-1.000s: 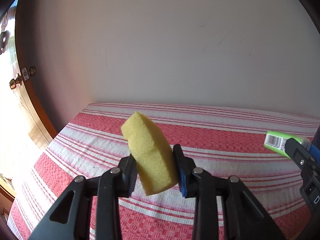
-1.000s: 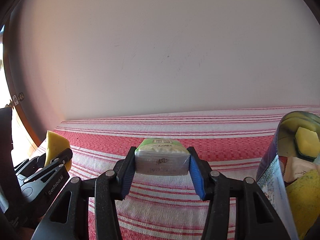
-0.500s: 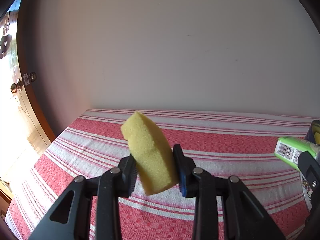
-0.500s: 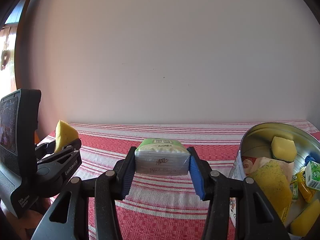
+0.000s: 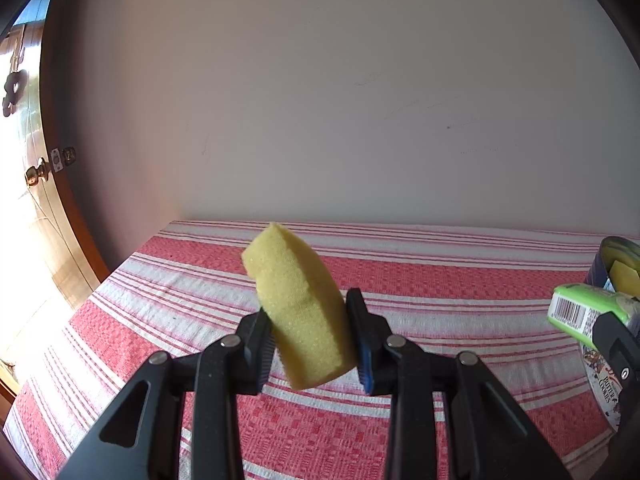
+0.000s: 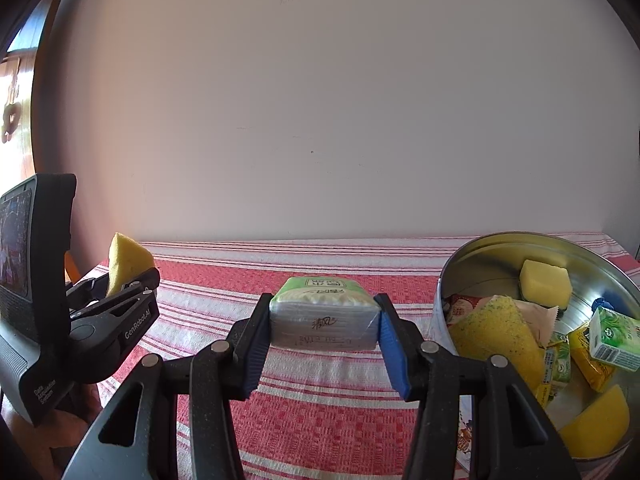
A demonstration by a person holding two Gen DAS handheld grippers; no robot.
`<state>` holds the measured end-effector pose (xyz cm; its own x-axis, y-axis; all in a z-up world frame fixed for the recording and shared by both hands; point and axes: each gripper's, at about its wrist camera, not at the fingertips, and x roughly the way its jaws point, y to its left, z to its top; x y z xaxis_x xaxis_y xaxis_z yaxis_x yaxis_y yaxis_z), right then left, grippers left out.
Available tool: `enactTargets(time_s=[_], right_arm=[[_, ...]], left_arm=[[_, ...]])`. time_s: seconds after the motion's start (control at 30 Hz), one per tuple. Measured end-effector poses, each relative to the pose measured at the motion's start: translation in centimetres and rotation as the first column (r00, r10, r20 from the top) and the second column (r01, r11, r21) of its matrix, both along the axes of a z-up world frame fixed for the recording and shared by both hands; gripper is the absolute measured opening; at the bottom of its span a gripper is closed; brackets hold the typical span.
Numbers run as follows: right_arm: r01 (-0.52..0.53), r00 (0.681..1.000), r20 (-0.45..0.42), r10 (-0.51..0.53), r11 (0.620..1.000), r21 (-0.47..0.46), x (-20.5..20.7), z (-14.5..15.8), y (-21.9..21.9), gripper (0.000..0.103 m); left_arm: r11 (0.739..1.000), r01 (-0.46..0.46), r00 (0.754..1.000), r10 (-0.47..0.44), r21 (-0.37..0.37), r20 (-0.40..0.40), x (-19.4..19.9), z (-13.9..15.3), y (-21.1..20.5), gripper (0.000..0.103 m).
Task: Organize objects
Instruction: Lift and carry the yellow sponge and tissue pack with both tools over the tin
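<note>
My left gripper is shut on a yellow sponge, squeezed and held above the red-and-white striped cloth. In the right wrist view the same sponge sticks up from the left gripper at the far left. My right gripper is shut on a green-topped tissue pack, also off the cloth. That pack shows at the right edge of the left wrist view. A round metal cookie tin stands just right of the right gripper.
The tin holds several sponges, small green cartons and yellow sachets. A bare wall rises behind the cloth. A wooden door with a brass knob is at the far left, beyond the cloth's left edge.
The right gripper with the tissue pack has shifted right, bringing the whole open tin into view. The left gripper has drifted right with the sponge still clamped.
</note>
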<state>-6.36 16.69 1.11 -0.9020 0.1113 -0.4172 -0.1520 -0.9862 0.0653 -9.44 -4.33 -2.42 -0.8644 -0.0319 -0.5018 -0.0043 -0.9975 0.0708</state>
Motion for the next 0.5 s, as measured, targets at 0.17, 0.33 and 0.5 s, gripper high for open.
enactTargets(time_s=[0.17,0.33,0.5], right_arm=[[0.004,1.0,-0.018,-0.004,1.0,0.006,1.6,0.6,1.0,0.052],[0.004,0.999,-0.034,-0.004,1.0,0.013,3.2,1.2,2.0,0.052],[-0.001,0.999,-0.048,0.003,1.0,0.032,2.7,1.2,2.1,0.053]], left_arm=[[1.0,0.005,1.0,-0.005,0.007,-0.012,0.4,-0.5,-0.7,0.032],[1.0,0.009,1.0,-0.008,0.026,-0.015,2.3,-0.3,0.3,0.032],[0.999,0.026,1.0,-0.025,0.038,-0.017,4.1,0.0,1.8,0.032]])
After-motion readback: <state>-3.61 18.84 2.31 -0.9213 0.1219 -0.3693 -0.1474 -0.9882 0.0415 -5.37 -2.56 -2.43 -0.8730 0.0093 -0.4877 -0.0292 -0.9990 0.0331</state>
